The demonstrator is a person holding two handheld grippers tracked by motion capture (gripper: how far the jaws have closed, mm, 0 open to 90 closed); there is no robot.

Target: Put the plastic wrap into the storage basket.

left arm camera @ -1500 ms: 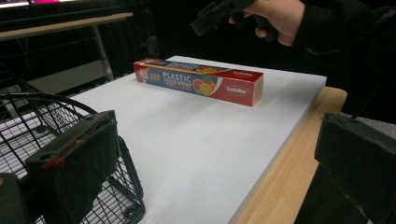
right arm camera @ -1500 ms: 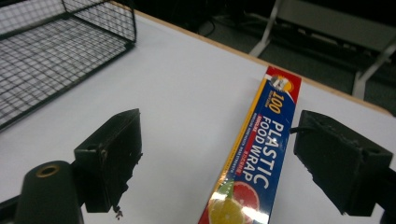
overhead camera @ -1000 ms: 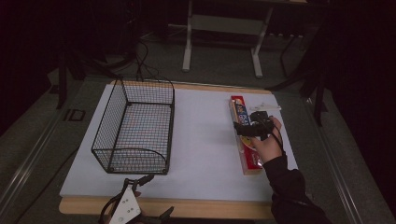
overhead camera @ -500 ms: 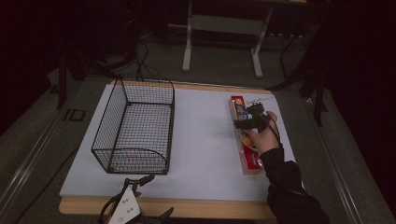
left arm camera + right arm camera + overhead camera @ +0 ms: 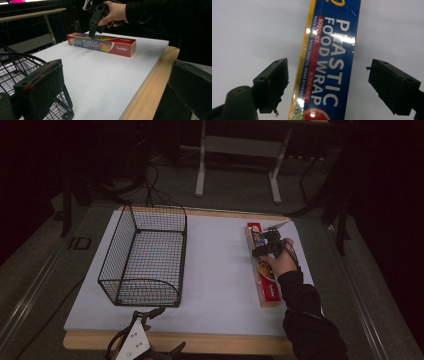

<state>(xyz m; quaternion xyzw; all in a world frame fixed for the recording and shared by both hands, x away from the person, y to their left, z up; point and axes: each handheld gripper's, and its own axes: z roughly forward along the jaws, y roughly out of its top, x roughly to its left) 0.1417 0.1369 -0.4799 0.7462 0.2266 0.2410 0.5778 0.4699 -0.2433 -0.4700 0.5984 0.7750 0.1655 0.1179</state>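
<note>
This looks like a lab or test room set up for recording, not a home. A white-topped table with a bare wooden edge stands on grey carpet in a dark room. Behind it are a metal desk frame (its legs plain and pale) and loose cables on the floor.

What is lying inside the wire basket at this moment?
Nothing can be seen inside the wire basket; through its mesh only the white table shows. The plastic wrap box lies outside, under the right tool.
</note>
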